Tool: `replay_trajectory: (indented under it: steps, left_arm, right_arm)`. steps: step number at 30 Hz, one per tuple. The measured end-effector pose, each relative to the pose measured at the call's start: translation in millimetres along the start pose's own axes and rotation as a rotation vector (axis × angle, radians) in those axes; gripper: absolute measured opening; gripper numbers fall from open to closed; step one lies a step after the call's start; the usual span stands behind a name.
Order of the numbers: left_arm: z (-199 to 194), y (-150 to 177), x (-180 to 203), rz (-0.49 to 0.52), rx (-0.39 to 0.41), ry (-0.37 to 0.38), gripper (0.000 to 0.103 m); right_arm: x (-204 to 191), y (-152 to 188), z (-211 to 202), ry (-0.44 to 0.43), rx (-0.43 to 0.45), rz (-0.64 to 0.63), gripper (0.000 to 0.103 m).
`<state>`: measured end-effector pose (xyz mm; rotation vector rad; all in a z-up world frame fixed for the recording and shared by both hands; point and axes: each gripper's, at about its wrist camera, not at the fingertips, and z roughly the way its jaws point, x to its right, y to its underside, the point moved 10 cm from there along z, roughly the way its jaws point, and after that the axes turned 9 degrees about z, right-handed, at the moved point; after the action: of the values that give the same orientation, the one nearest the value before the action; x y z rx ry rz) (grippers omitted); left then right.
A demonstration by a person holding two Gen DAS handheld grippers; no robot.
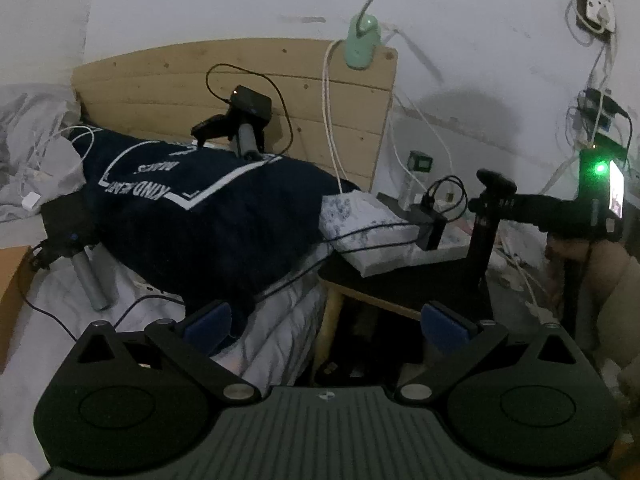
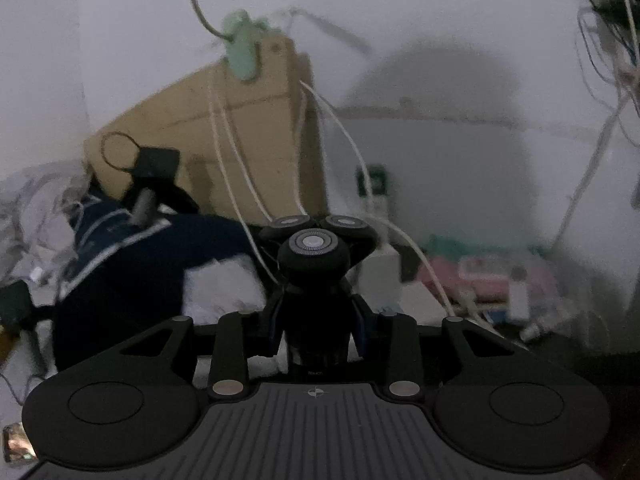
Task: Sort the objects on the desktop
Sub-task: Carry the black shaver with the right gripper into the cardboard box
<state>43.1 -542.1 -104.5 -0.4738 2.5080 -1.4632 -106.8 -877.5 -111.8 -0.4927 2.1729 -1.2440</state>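
While right claw (image 2: 318,320) clamps shaver (image 2: 314,256), pillow (image 1: 200,216) reads "KIND".

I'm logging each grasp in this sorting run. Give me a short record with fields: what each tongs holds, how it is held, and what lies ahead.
right tongs: shut on shaver
shaver: black, three round heads, upright between the pads, heads pointing away from the camera
left tongs: open, nothing between the blue pads
ahead of left tongs: navy pillow on the bed, wooden headboard, dark side table
right-wrist background: blurred
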Motion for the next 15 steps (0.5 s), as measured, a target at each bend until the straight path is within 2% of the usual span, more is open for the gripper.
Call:
replay_trajectory:
  steps: [7,15]
  left_arm:
    - [-17,-7,-18,-0.026,0.029,-0.036,0.103]
    - [-52,-22,-60,-0.078,0.084,-0.129,0.103]
  right_arm:
    - [-48,-24,-19,-0.095,0.041,-0.038,0.037]
    - [-131,-35,-46,-0.270,0.027,-0.079,0.037]
